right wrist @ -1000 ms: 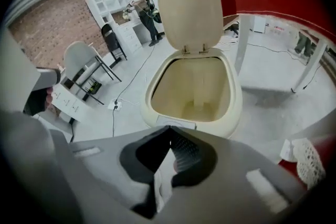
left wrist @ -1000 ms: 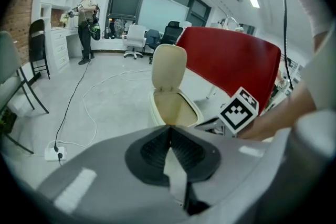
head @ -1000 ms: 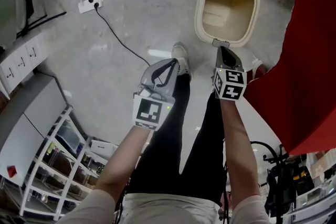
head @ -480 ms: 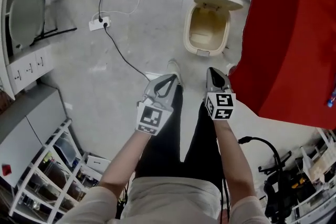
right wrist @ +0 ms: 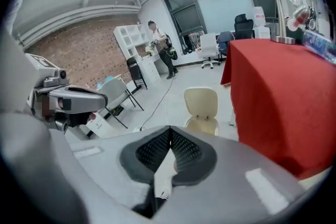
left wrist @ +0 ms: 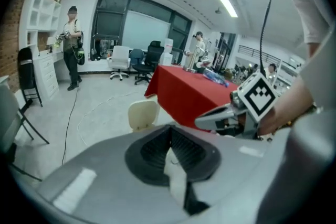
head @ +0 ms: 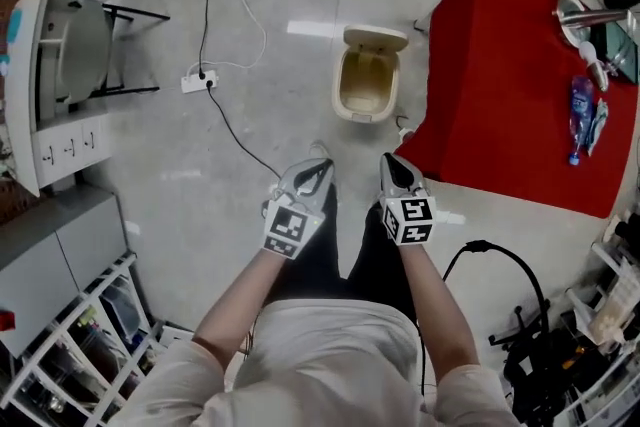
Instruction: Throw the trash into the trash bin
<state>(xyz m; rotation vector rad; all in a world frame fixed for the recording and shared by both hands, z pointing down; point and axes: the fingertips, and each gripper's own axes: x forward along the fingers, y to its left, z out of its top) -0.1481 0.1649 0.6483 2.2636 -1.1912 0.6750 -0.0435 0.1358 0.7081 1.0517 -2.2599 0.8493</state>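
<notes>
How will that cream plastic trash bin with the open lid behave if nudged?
Probably light and slides easily: the cream plastic trash bin looks small, standing on smooth grey floor. Its raised lid likely makes it tip backward.

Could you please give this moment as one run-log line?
left hand-held gripper: shut, empty | right hand-held gripper: shut, empty | trash bin: open, on floor ahead

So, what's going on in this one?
A person stands with a gripper in each hand, both angled down toward the floor. The left gripper and the right gripper have their jaws together with nothing between them, so no trash is being carried. The trash bin sits on the floor ahead with its lid open, beside the red table. A bottle lies on that table. What is inside the bin can't be made out.
</notes>
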